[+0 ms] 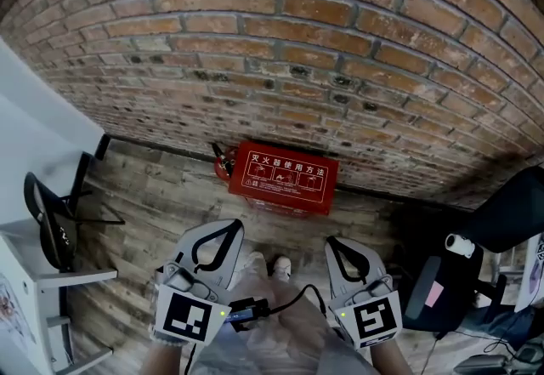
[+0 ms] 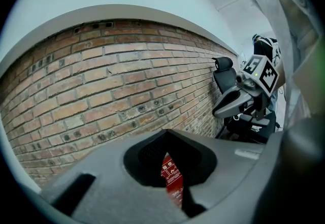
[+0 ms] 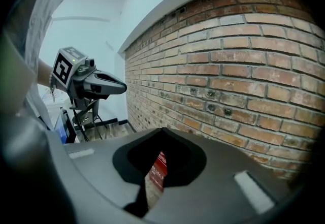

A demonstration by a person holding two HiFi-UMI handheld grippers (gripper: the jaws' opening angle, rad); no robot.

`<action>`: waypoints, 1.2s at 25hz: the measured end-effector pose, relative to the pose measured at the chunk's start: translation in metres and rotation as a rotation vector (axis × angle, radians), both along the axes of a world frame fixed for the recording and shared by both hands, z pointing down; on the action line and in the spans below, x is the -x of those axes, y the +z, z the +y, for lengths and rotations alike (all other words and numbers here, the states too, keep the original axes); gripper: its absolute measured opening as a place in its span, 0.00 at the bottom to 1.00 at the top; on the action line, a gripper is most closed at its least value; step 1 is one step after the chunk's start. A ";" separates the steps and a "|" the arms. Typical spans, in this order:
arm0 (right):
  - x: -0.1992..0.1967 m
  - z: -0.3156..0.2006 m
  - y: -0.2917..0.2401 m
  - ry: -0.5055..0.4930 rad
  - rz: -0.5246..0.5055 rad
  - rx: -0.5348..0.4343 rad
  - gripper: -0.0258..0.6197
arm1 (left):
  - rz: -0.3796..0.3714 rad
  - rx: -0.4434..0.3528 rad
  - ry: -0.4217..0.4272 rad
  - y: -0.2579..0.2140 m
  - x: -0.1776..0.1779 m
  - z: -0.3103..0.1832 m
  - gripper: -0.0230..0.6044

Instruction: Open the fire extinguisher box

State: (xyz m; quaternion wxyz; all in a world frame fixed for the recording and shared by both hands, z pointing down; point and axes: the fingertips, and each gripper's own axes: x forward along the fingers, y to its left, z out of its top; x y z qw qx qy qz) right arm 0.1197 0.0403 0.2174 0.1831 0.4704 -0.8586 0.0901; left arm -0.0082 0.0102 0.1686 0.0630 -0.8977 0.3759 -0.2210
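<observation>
Red fire extinguisher box (image 1: 283,178) down at the foot of the brick wall (image 1: 280,42), back edge tight against the bricks, top closed, white print and pictograms facing up. Looks like thin painted sheet metal: stiff, smooth and rather slippery. Likely heavy as a whole if loaded, yet with a top panel light enough to swing. Probably hinges along the edge touching the brick wall, so best to take hold at the front lip, the edge farthest from the wall, either near the middle or with one claw toward each end. Cannot make out any handle or latch from here. Worth expecting thin, hard edges with little purchase, so better to hook under and lift than to pinch the flat top. Left gripper (image 1: 231,227) and right gripper (image 1: 333,242) held side by side well short of the brick wall, pointing toward it and slightly down, well apart from the box. Both with jaws together at the tips, nothing gripped, only a sliver of red showing through the hollow behind each pair of tips. Need to part the jaws before any hold on the lip.
</observation>
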 end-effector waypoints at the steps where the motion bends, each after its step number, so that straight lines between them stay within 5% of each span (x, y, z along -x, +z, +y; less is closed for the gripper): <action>1: 0.000 -0.001 0.001 0.003 0.005 0.000 0.05 | 0.002 0.001 0.008 0.001 -0.001 -0.001 0.03; 9: 0.001 -0.009 0.015 0.041 0.009 0.024 0.05 | 0.002 0.044 0.066 0.018 -0.007 -0.013 0.03; 17: 0.018 -0.008 0.078 0.028 -0.040 0.188 0.05 | -0.009 0.148 0.109 0.077 -0.003 -0.014 0.03; 26: 0.039 -0.035 0.170 0.101 -0.318 0.367 0.05 | 0.044 0.229 0.015 0.171 0.019 -0.039 0.03; 30: 0.050 -0.046 0.216 0.111 -0.432 0.446 0.12 | 0.003 0.258 0.010 0.224 0.022 -0.046 0.03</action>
